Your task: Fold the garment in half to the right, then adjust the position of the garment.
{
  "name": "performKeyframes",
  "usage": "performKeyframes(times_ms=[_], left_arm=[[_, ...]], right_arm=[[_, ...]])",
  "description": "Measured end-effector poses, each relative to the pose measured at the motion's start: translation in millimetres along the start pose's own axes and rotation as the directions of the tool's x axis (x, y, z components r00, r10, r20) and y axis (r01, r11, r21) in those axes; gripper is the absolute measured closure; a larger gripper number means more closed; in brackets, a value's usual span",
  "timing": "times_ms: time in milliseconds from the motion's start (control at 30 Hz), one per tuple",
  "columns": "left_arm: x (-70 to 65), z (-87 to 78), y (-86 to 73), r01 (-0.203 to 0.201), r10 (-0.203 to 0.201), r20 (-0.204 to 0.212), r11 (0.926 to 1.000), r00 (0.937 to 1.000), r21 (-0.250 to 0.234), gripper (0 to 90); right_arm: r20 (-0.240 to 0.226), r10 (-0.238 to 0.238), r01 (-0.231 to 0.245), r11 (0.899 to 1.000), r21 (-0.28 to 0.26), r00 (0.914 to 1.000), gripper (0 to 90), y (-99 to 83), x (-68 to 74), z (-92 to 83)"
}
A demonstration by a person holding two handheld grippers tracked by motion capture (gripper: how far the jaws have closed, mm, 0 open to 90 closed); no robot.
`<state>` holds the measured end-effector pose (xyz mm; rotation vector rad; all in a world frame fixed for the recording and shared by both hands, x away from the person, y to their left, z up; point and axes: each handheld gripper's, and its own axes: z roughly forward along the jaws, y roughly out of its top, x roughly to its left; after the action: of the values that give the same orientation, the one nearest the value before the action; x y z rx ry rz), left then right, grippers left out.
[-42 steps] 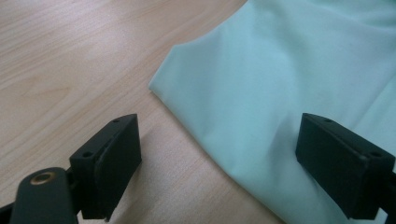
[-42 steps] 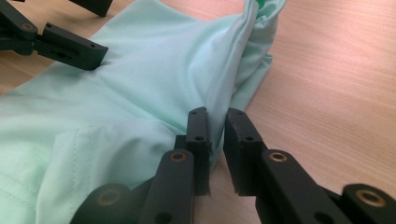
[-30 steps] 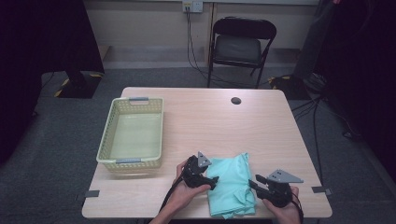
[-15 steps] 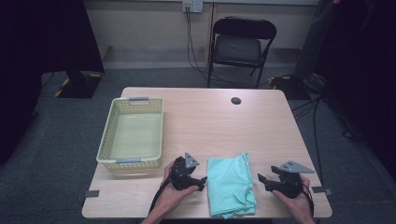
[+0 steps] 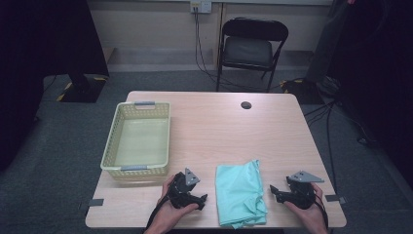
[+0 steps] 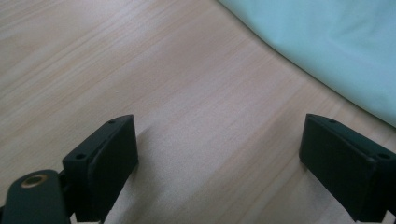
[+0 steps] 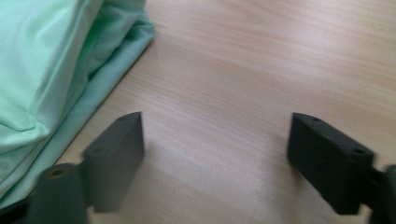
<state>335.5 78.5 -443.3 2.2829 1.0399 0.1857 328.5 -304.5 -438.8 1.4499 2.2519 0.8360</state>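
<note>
Folded green cloth [image 5: 241, 192] flat on the table [image 5: 214, 122], near the front edge, between the two grippers and apart from both. Left gripper [image 5: 200, 199] beside its left edge, jaws wide, nothing between them. Right gripper [image 5: 273, 190] beside its right edge, jaws just opening, now wide over bare wood. Basket [image 5: 137, 168] further left, seemingly empty.

It looked like a lab: grey carpet, taped cables [image 5: 203, 53] and a folding chair [image 5: 252, 48] top centre.
</note>
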Motion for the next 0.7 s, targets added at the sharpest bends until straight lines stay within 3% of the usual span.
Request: performKeyframes(times_ms=[100, 133, 267, 700], left_arm=[[-1.1, 0.9, 0.6, 0.008, -0.008, -0.004, 1.0, 1.0, 0.002, 10.0], [-1.1, 1.1, -0.1, 0.008, -0.008, -0.003, 1.0, 1.0, -0.003, 9.0], [-0.4, 2.6, -0.2, 0.004, -0.004, -0.001, 0.9999, 1.0, -0.015, 8.3], [0.7, 3.3, -2.0, -0.005, 0.005, 0.007, 0.9993, 1.0, -0.037, 8.2]], right_arm=[[0.008, 0.013, -0.013, 1.0, 0.019, 0.9999, 13.5, 0.6, 0.3, -1.4], [-0.015, 0.013, -0.013, 1.0, -0.008, 0.9998, 14.1, 1.4, 0.3, -5.5], [-0.029, 0.008, -0.009, 0.999, -0.037, 0.9995, 12.7, 4.2, 2.1, -11.8], [-0.052, -0.016, 0.012, 0.998, -0.069, 0.9985, 13.4, 14.7, 13.6, -23.2]])
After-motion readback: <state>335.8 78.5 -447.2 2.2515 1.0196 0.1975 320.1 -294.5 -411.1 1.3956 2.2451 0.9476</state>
